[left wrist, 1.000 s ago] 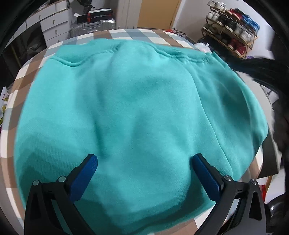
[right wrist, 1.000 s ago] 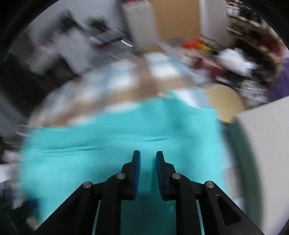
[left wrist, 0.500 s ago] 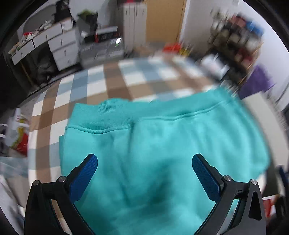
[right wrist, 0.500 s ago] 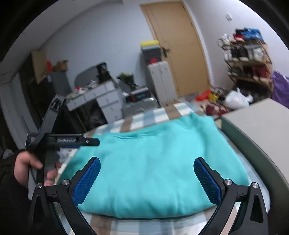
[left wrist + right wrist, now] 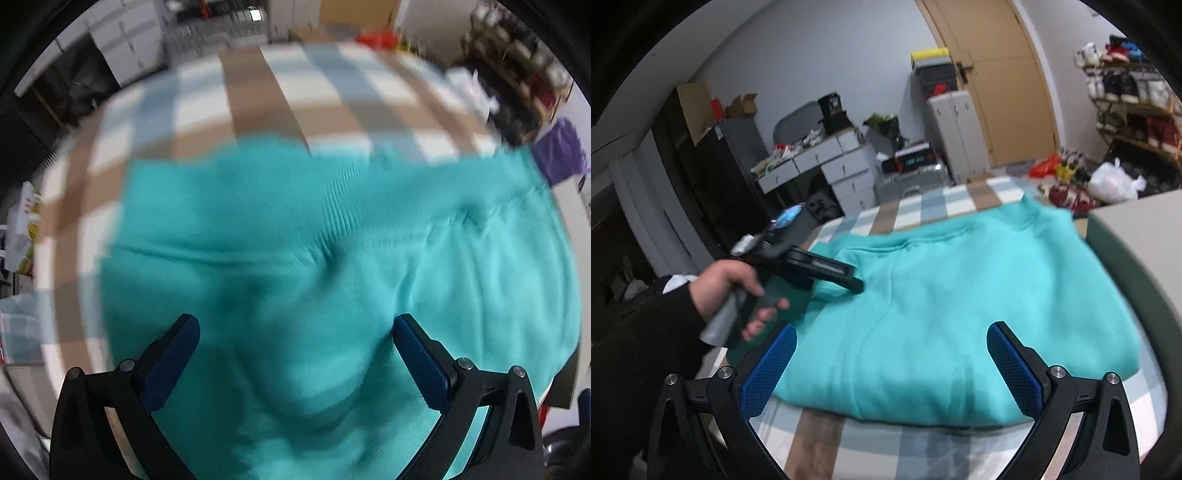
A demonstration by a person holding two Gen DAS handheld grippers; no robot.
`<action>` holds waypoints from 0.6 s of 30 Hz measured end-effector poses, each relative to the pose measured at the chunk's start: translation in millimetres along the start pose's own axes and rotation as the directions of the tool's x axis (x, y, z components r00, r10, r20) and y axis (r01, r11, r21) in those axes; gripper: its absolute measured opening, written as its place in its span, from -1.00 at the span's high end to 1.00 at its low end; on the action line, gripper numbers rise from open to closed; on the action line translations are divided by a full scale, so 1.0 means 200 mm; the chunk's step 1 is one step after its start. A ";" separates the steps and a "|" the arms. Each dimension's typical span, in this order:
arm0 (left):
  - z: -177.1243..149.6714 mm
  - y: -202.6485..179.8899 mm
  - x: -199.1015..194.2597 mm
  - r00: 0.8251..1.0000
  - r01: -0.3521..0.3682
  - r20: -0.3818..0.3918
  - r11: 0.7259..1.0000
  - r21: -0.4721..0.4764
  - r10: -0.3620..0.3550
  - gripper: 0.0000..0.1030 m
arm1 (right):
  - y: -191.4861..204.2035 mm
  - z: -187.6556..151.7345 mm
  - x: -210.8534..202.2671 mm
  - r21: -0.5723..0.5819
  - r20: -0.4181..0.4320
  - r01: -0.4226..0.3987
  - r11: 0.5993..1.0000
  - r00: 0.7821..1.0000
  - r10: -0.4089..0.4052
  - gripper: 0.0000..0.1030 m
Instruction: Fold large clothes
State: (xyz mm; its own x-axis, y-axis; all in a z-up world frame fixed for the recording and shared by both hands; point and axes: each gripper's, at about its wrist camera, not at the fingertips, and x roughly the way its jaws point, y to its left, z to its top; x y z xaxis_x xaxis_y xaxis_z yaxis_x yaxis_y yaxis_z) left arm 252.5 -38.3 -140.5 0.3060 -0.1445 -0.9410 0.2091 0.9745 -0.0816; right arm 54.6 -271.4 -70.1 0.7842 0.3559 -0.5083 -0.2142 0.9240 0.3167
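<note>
A teal sweatshirt [image 5: 960, 302] lies folded on a checked tablecloth [image 5: 923, 199]. In the left wrist view the sweatshirt [image 5: 332, 277] fills most of the frame, blurred, with its ribbed hem toward the far side. My left gripper [image 5: 295, 332] is open and empty, low over the cloth. It also shows in the right wrist view [image 5: 827, 269], held in a hand at the sweatshirt's left edge. My right gripper [image 5: 892, 339] is open and empty, above the sweatshirt's near edge.
A grey box or table [image 5: 1145, 236] stands at the right of the sweatshirt. Beyond the table are white drawers [image 5: 831, 166], a suitcase [image 5: 916, 173], a shoe rack [image 5: 1126, 96] and a door [image 5: 997, 74]. The checked tablecloth [image 5: 277, 96] shows beyond the sweatshirt.
The right gripper opened and pulled back from the sweatshirt a second ago. The left gripper, open throughout, lifted away and has now come back down over the sweatshirt's left side.
</note>
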 end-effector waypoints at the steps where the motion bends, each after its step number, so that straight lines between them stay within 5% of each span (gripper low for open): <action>1: 0.00 0.02 -0.06 0.997 -0.037 0.064 0.999 0.013 0.036 -0.98 | -0.01 0.00 0.01 -0.006 0.006 0.015 1.000 1.000 -0.015 -1.00; 2: -0.01 0.04 -0.11 0.986 -0.118 0.121 0.993 0.027 0.114 -0.98 | -0.01 -0.01 0.00 -0.017 0.009 0.002 1.000 1.000 -0.002 -1.00; 4: -0.04 0.08 -0.07 0.972 -0.219 0.098 0.975 0.033 0.215 -0.98 | 0.01 -0.01 -0.04 -0.049 0.029 -0.124 0.991 0.992 0.126 -1.00; 6: -0.09 0.14 0.03 0.982 -0.185 0.036 0.982 0.021 0.185 -0.99 | 0.03 -0.03 -0.07 -0.063 0.056 -0.101 0.993 0.993 0.105 -1.00; 12: -0.16 0.29 0.15 0.998 -0.004 0.063 0.992 -0.127 0.012 -1.00 | 0.03 -0.02 -0.07 -0.052 0.046 -0.098 0.994 0.994 0.100 -1.00; 18: -0.16 0.24 -0.10 0.993 -0.064 0.089 0.991 -0.121 0.075 -0.98 | -0.01 -0.02 -0.06 -0.023 0.015 -0.074 0.997 0.997 0.075 -1.00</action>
State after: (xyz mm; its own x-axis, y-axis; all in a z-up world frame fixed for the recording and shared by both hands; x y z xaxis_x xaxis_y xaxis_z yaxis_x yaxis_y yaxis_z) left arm 226.4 17.3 -137.0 0.4021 -0.0854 -0.9116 0.0750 0.9954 -0.0602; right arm 42.7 -277.4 -67.3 0.7749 0.4218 -0.4708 -0.2853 0.8980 0.3349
